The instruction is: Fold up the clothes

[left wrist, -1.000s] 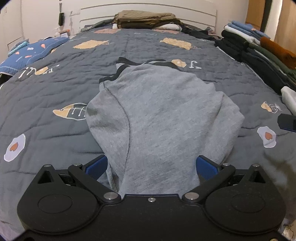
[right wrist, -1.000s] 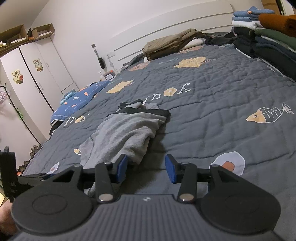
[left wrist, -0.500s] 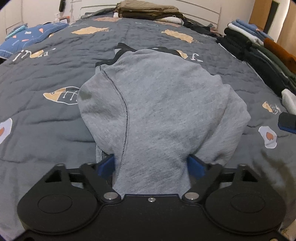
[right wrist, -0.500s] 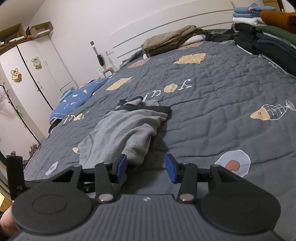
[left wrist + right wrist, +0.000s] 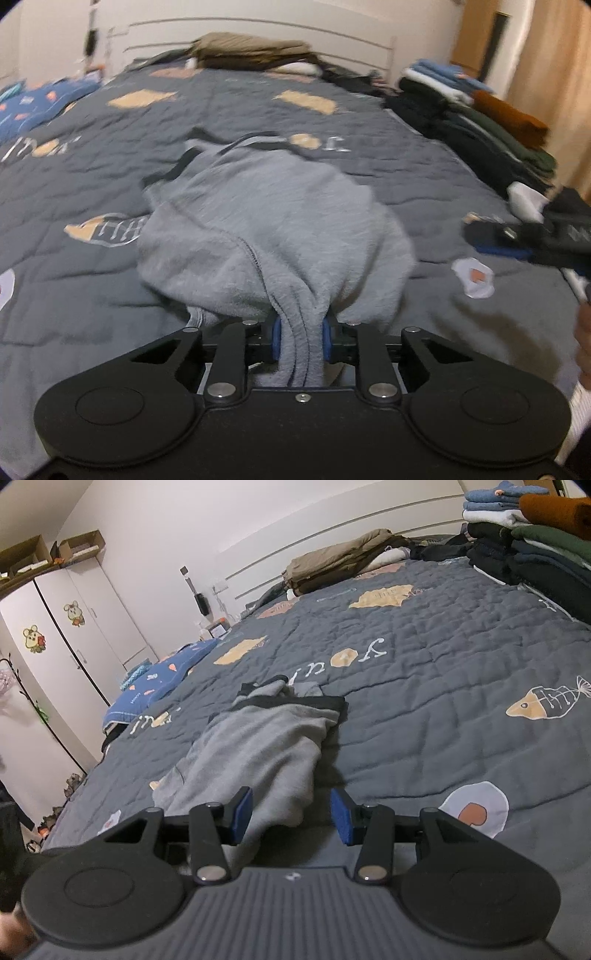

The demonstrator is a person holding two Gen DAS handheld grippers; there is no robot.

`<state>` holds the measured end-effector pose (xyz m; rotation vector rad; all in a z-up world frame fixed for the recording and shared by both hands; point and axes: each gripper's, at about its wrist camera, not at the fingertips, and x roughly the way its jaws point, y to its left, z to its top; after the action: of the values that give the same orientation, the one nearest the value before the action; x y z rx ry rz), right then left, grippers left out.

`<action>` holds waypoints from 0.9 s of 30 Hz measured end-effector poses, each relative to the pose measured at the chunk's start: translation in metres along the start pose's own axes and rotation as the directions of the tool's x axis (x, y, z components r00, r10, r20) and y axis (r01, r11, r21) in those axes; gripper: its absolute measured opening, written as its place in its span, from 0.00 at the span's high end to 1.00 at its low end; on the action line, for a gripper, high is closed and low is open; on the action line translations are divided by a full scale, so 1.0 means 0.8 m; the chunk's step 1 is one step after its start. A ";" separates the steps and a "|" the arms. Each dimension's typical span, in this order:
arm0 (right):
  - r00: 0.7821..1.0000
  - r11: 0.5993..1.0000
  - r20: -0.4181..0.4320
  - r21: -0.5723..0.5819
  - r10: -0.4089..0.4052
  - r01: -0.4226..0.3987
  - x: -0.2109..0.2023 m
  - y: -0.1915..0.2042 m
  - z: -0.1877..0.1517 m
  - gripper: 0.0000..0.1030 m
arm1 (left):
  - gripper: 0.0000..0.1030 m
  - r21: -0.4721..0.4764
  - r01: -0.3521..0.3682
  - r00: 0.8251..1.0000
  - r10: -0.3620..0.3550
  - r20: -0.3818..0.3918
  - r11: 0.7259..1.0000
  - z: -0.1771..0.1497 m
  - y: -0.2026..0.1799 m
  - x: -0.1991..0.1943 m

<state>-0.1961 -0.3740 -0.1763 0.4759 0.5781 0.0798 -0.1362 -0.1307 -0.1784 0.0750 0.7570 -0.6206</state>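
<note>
Garment under inspection: a grey sweatshirt (image 5: 273, 221) with dark trim, lying crumpled on the quilted bed (image 5: 110, 155), its near edge drawn up off the quilt.

Left gripper (image 5: 301, 341): jaws closed to a narrow gap, with a bunched fold of the grey fabric pinched between the blue pads (image 5: 276, 341). The cloth fans out ahead of the jaws and trails back under them. The left view is blurred, which suggests the tool is in motion; direction cannot be determined.

Right gripper (image 5: 291, 814): jaws standing wide apart, holding nothing. The sweatshirt's near corner lies just ahead of and partly between the jaws, closer to the left pad (image 5: 242, 814); contact cannot be confirmed.

Finding: the step in hand appears to be securing the garment by its near edge. It is not in a folded state; the dark-trimmed end lies rumpled beyond the jaws.

Requirement for next move, as judged: the right jaws need a hold on the near edge apart from the left's grip, so the cloth can be lifted and spread evenly. Folded stacks (image 5: 535, 542) sit well beyond the jaws, to the right.
</note>
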 end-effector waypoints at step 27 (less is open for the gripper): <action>1.000 1.000 -0.020 0.009 0.024 -0.024 -0.024 -0.008 0.005 0.56 | 0.44 0.047 0.065 0.998 -0.065 -0.007 0.997 -0.031 -0.040 -0.026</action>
<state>-0.2106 -0.3852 -0.1664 0.4911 0.5929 0.1052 -0.1813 -0.1397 -0.1777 0.0962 0.7528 -0.7005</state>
